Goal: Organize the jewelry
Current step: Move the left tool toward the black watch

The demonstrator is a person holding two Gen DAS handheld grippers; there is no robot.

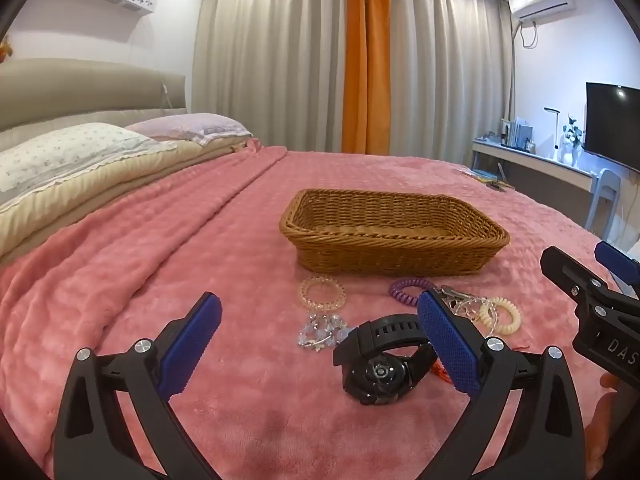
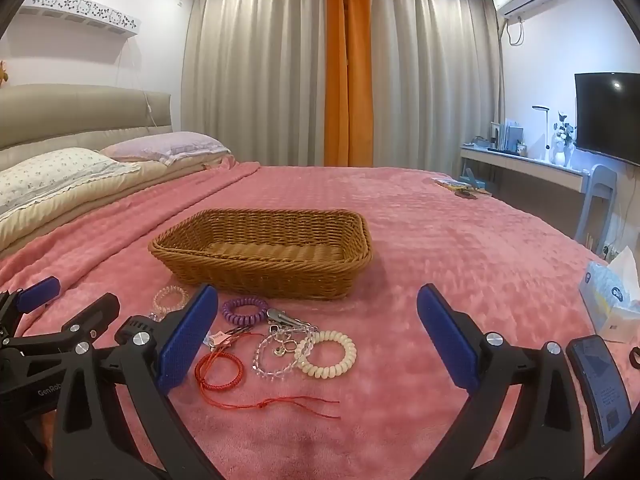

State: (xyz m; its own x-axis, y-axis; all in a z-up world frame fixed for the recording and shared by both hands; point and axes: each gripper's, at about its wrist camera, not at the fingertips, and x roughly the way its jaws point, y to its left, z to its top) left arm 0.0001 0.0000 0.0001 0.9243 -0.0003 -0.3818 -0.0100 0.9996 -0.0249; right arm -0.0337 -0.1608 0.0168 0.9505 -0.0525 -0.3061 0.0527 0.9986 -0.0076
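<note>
Left wrist view: black watch low in the middle, lying flat on the pink blanket, between the blue pads but not touched.
Other jewelry, left wrist view: pink coil band at 12 o'clock from the watch; clear bead bracelet at 10 o'clock; purple coil band at 1 o'clock; cream coil band at 2 o'clock.
Right wrist view: red string bracelet, clear bead chain and silver clip bunched close, some touching.
Basket: woven, brown, nothing seen inside; at 12 o'clock from the pile, just beyond it.
Left gripper: tongs wide apart, holding nothing, tipped down a little.
Right gripper: tongs wide apart, holding nothing, over the cream band and bead chain.
Step in hand, a guess: first pick, nothing in the basket yet.
How to do it well: go low and slow; put one pad on each side of the watch strap; squeeze gently; lift straight up; carry toward 12 o'clock; let go over the basket.
Watch out: strings and chains may tangle and drag a neighbour along; soft blanket may sink under the pads.
Surface: fluffy, bumpy pink blanket over a big bed.
Room: pillows at 10 o'clock; grey curtains with an orange strip at 12 o'clock; desk and dark screen at 2 o'clock; phone and tissue box at 3 o'clock in the right wrist view.
</note>
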